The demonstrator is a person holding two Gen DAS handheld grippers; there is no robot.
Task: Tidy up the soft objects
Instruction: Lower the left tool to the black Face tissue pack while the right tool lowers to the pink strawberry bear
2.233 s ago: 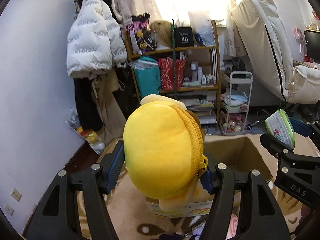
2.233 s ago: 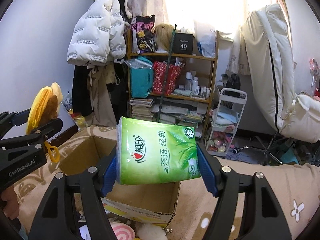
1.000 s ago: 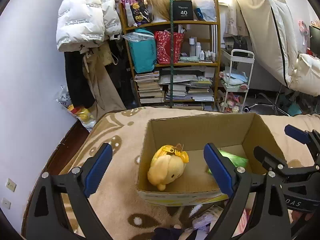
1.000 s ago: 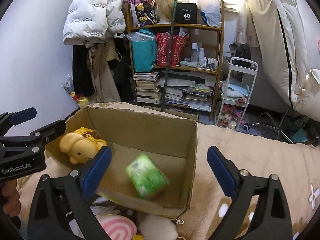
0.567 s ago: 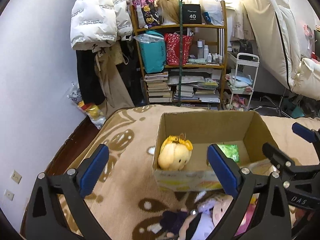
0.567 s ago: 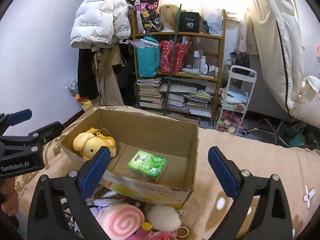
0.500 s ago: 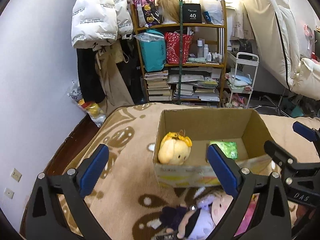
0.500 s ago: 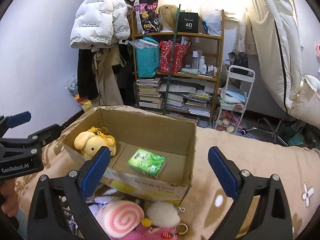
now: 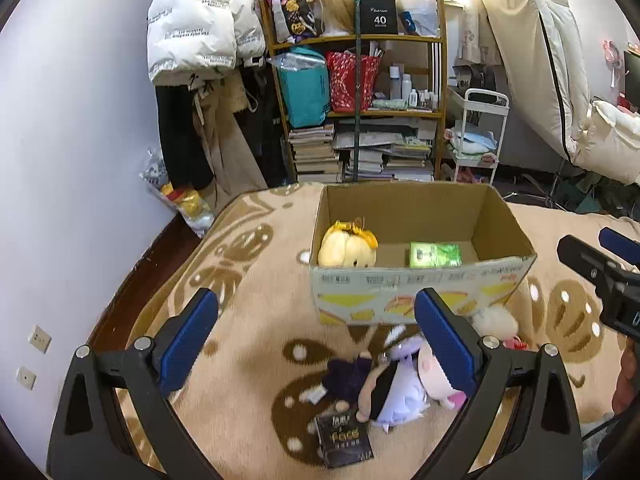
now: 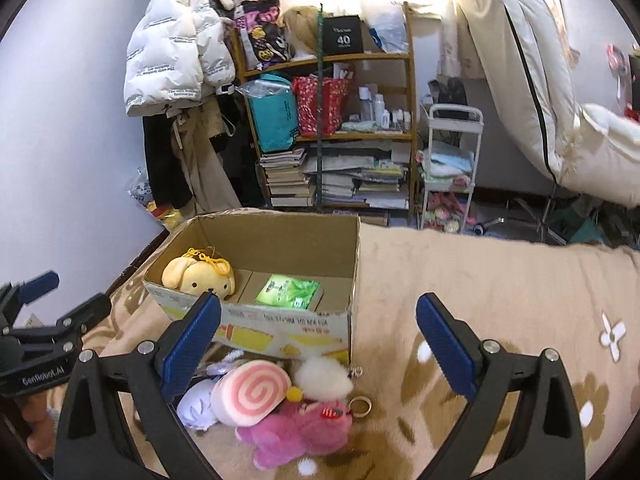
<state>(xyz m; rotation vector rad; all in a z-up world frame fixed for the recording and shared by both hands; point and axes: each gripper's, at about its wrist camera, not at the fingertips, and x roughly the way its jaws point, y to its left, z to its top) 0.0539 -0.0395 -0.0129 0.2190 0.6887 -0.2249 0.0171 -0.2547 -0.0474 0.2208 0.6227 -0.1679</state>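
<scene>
An open cardboard box [image 9: 420, 292] [image 10: 280, 328] stands on the beige patterned blanket. Inside lie a yellow plush dog [image 9: 348, 248] [image 10: 200, 276] on the left and a green tissue pack [image 9: 434, 255] [image 10: 290, 291] on the right. In front of the box lie a pale purple doll [image 9: 396, 388], a pink swirl roll plush [image 10: 252, 392], a white pompom [image 10: 324, 374] and a pink plush [image 10: 304, 428]. My left gripper [image 9: 316, 320] is open and empty, above the blanket short of the box. My right gripper [image 10: 318, 320] is open and empty, over the toy pile.
A black packet [image 9: 344, 436] lies on the blanket near the doll. Beyond the blanket's far edge stand a crowded bookshelf [image 9: 360, 112], hanging coats [image 9: 192, 32] and a white trolley [image 10: 452, 168]. A pale wall [image 9: 60, 160] runs along the left.
The yellow plush and the tissue pack left the grippers and landed in the box. Both grippers, now open, drew back from the box, bringing the toys in front of it into view.
</scene>
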